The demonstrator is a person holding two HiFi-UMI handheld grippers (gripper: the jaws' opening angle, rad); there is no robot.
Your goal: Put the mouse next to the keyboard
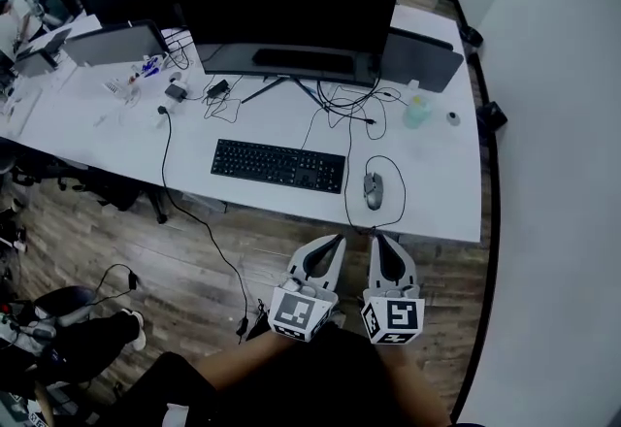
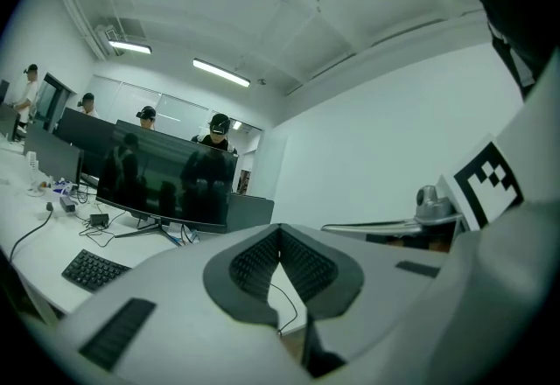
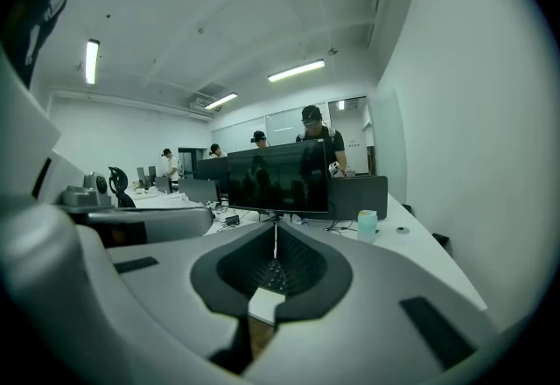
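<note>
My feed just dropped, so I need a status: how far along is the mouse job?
Done, by the look of it: the mouse lies on the desk just right of the keyboard. In hand: nothing; the left gripper and right gripper are both shut and empty, hovering short of the desk's near edge. Left: apparently nothing.

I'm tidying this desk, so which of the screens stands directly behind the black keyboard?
The wide black monitor in the middle: the keyboard lies just before its stand. One smaller screen sits off to its left, another to its right.
</note>
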